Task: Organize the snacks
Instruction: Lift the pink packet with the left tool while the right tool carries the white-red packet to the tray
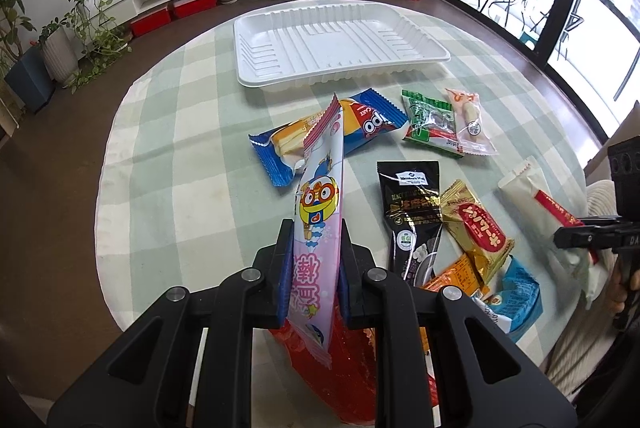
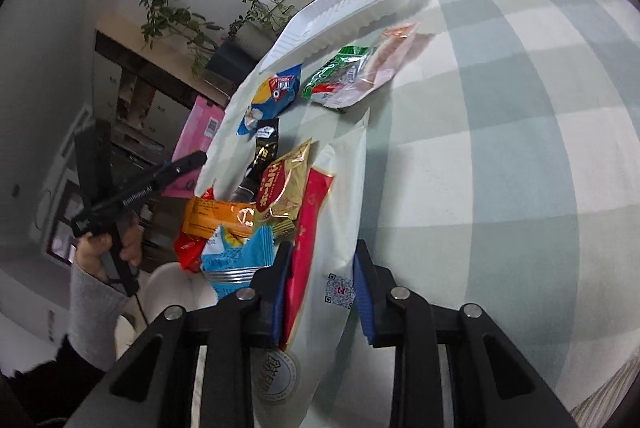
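One white tray point(image 1: 340, 40) sits at the far edge of the checked tablecloth point(image 1: 180, 148), ribbed and with nothing in it. Nearer, a loose heap of packets lies toward the near right edge. The long white packet point(image 2: 340, 212) with a red stripe is the largest of them: soft and light by its look, likely to sag if gripped at one end. The right gripper point(image 2: 320, 268) has its pads on either side of the packet's lower part, pinching it there. The pink cartoon packet point(image 1: 320, 212) is slim, slick film held up off the cloth, clamped near its lower end by the left gripper point(image 1: 316, 268), whose jaws are pressed together on it. Blue cake packet point(image 1: 352, 124), black pouch point(image 1: 412, 204) and gold wrapper point(image 1: 476, 228) lie flat.
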`<state>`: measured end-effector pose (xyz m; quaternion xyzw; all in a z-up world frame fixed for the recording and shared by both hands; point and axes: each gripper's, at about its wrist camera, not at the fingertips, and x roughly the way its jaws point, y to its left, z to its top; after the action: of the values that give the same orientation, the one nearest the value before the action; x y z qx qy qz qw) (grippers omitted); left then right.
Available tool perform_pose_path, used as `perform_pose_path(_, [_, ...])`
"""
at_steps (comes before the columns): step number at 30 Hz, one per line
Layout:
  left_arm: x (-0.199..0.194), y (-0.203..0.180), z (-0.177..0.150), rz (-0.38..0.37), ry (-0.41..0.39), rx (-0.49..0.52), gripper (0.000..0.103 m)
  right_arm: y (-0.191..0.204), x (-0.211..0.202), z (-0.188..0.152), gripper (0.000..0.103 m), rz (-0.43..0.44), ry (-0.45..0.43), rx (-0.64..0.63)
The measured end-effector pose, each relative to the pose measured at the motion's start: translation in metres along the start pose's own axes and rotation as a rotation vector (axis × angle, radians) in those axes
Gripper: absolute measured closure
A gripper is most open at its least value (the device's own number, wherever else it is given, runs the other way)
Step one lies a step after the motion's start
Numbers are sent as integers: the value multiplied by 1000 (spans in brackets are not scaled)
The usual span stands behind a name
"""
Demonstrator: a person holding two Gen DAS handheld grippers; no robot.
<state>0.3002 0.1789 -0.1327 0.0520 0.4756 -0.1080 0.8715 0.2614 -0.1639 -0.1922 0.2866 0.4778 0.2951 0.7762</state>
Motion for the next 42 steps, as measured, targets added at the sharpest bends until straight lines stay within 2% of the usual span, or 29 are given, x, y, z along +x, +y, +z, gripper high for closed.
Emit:
perform_pose_path(7, [-12, -5, 6, -39, -13, -1, 86, -8, -20, 7, 71, 146, -24, 109])
perform_pose_path(20, [-36, -10, 45, -80, -60, 15, 87, 5, -45, 58, 71, 246, -90, 112])
perform_pose_path(32, [-19, -2, 99, -113, -65, 0, 87, -9, -40, 128, 71, 259, -146, 126])
perform_pose_path(42, [33, 10, 160, -134, -39, -23, 87, -19, -7, 193, 71, 234, -158, 124])
